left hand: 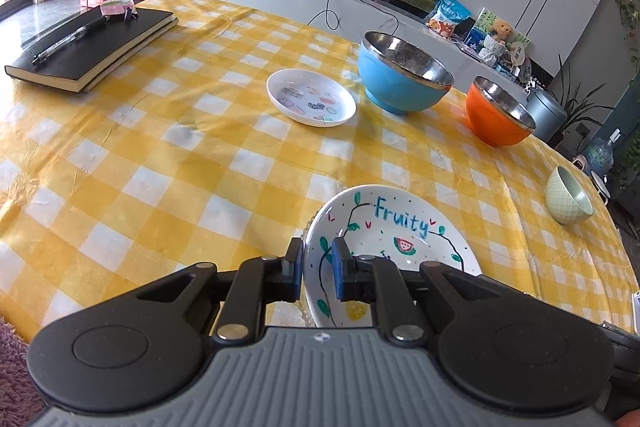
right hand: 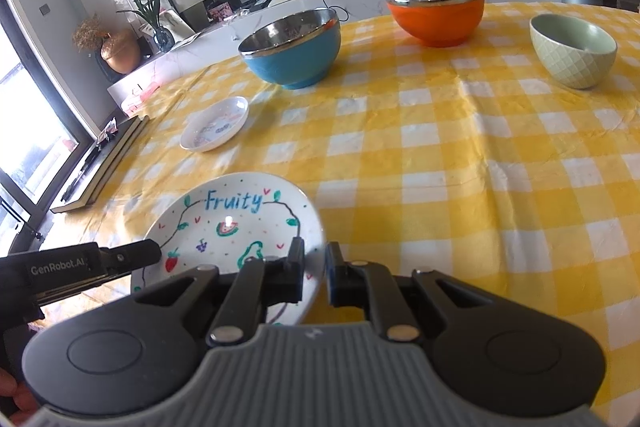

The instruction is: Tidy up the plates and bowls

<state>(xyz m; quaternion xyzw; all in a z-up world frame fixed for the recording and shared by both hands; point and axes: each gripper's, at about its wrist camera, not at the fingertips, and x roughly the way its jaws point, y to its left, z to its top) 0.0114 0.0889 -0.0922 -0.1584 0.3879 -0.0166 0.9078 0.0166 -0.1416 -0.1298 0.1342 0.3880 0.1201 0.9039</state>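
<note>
A white plate (left hand: 400, 227) painted with "Fruity" and small fruits sits at the near edge of the yellow checked table. My left gripper (left hand: 317, 267) is shut on its left rim, one pad on each face. In the right wrist view the same plate (right hand: 232, 223) has its right rim pinched by my right gripper (right hand: 316, 269), and the left gripper (right hand: 154, 253) reaches in from the left. Farther back stand a small white dish (left hand: 311, 98), a blue bowl (left hand: 400, 83), an orange bowl (left hand: 496, 119) and a pale green bowl (left hand: 568, 201). A beaded clear edge shows under the plate's left side.
A black notebook (left hand: 92, 47) with a pen on it lies at the far left of the table. A low marble shelf with a router, vases and snack bags runs behind. The tablecloth (right hand: 460, 187) lies bare between the plate and the bowls.
</note>
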